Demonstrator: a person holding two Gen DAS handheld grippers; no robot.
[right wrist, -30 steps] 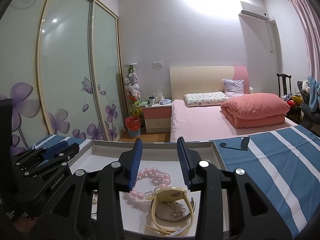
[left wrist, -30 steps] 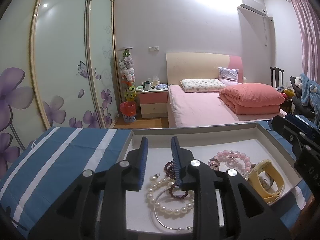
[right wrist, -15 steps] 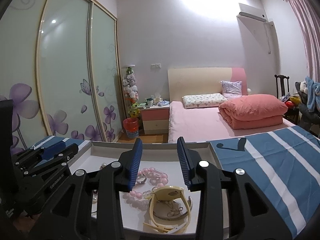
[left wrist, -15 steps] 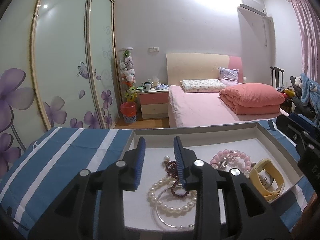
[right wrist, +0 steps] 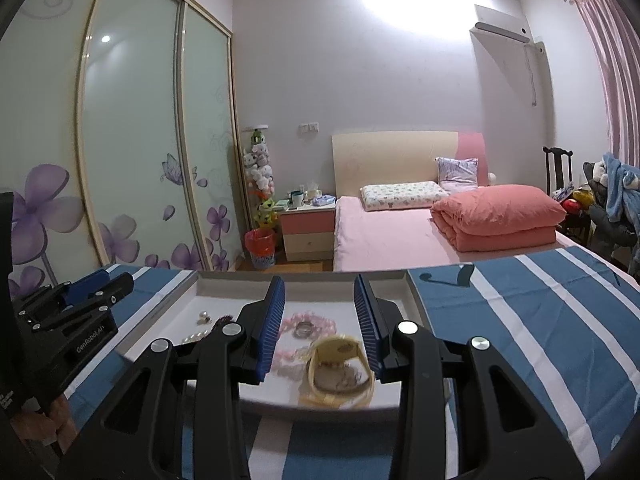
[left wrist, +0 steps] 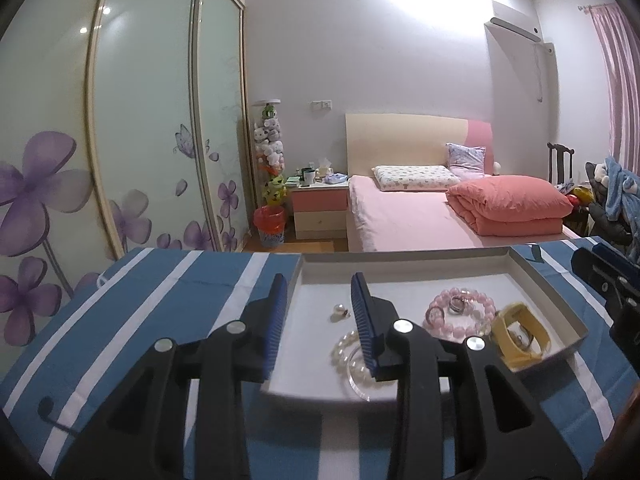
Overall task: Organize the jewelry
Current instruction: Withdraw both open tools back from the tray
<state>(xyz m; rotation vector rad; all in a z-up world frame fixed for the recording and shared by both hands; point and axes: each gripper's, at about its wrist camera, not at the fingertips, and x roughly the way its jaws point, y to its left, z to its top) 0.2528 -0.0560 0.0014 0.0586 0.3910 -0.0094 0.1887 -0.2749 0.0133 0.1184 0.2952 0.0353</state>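
A shallow white tray [left wrist: 400, 258] lies on a blue-and-white striped cloth [left wrist: 160, 292]. It holds a pearl bracelet [left wrist: 344, 350], a small pearl earring [left wrist: 340, 312], a pink bead bracelet [left wrist: 476, 302] with a ring [left wrist: 456, 306] inside it, and a yellow watch [left wrist: 520, 336]. My left gripper [left wrist: 318, 284] hovers at the tray's near left corner, its jaws opening with nothing between them. My right gripper [right wrist: 319, 284] stands open above the tray's near edge, with the yellow watch [right wrist: 340, 372] lying just below it, untouched. Dark red beads [right wrist: 222, 320] peek out beside its left finger.
The table's far edge [right wrist: 520, 256] drops off toward a pink bed [left wrist: 420, 216]. A sliding wardrobe with purple flowers [left wrist: 120, 140] fills the left. A bedside cabinet [left wrist: 318, 208], a red bin [left wrist: 270, 226] and a dark chair [left wrist: 560, 160] stand farther back.
Both grippers have drawn back from the tray, so the jewellery sits farther ahead. The left gripper has shifted left off the pearl bracelet and its jaws have widened.
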